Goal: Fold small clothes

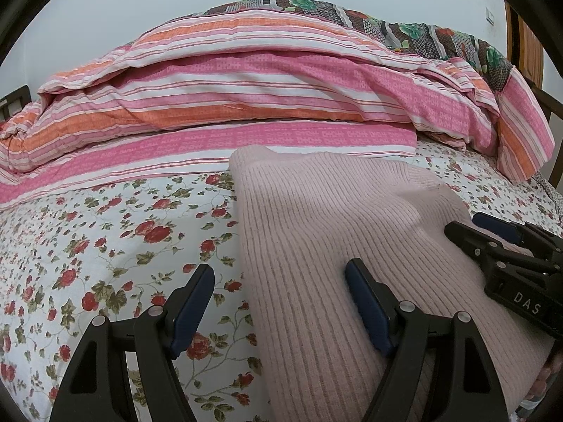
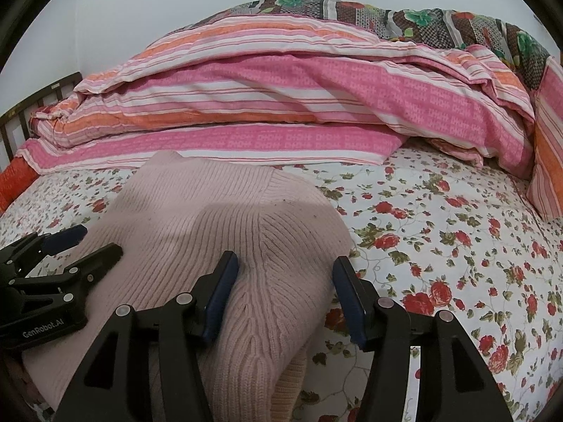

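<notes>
A pink sweater [image 1: 316, 232] lies on the bed [image 1: 105, 232]. Over the sweater, the left gripper [image 1: 279, 288] stands wide, empty; the right gripper [image 2: 285, 281], jaws parted, apparently grips nothing.

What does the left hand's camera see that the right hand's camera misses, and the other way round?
Only the left view shows a light switch plate on the far wall and wooden boards beside it. Only the right view shows an orange cushion edge at the bed's left end. Both show the pink ribbed sweater on the floral sheet, the striped quilt behind it, and both open grippers: left gripper, right gripper.
</notes>
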A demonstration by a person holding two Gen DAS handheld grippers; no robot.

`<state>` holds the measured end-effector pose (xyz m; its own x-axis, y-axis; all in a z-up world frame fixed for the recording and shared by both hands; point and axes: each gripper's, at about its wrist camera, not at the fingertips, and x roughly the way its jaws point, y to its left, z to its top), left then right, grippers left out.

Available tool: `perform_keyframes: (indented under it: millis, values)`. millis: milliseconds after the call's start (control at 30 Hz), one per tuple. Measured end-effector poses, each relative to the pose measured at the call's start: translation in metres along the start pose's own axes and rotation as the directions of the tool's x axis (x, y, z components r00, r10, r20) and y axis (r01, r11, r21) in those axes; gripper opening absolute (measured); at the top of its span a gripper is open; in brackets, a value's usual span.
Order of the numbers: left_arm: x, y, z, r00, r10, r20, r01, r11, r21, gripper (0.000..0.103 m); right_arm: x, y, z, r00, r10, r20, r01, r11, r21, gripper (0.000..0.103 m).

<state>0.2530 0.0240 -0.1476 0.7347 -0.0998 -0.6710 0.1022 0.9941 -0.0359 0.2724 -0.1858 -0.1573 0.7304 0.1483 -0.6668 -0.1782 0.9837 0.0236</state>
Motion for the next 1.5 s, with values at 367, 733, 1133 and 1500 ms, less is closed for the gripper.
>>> perform_keyframes:
  millis: [367, 733, 1133, 1500]
  values:
    - [0.0, -0.001, 0.0, 1.0, 0.007, 0.006, -0.007, 1.0, 0.004, 0.078, -0.004, 0.002, -0.002, 1.0, -0.008, 0.022, 0.008, 1.0, 0.003, 0.055]
    - [-0.003, -0.004, -0.001, 1.0, 0.02, 0.016, -0.02, 1.0, 0.001, 0.078, -0.007, 0.002, -0.003, 0.999, -0.014, 0.03, 0.013, 1.0, 0.006, 0.055]
    - [-0.004, -0.004, -0.001, 1.0, 0.02, 0.018, -0.02, 1.0, -0.002, 0.078, -0.006, 0.001, -0.003, 1.0, -0.006, 0.029, 0.006, 1.0, 0.008, 0.055]
    - [-0.009, -0.003, -0.001, 1.0, 0.017, 0.012, -0.017, 1.0, -0.023, 0.078, -0.007, 0.002, -0.002, 0.999, -0.016, 0.028, 0.016, 1.0, -0.004, 0.056]
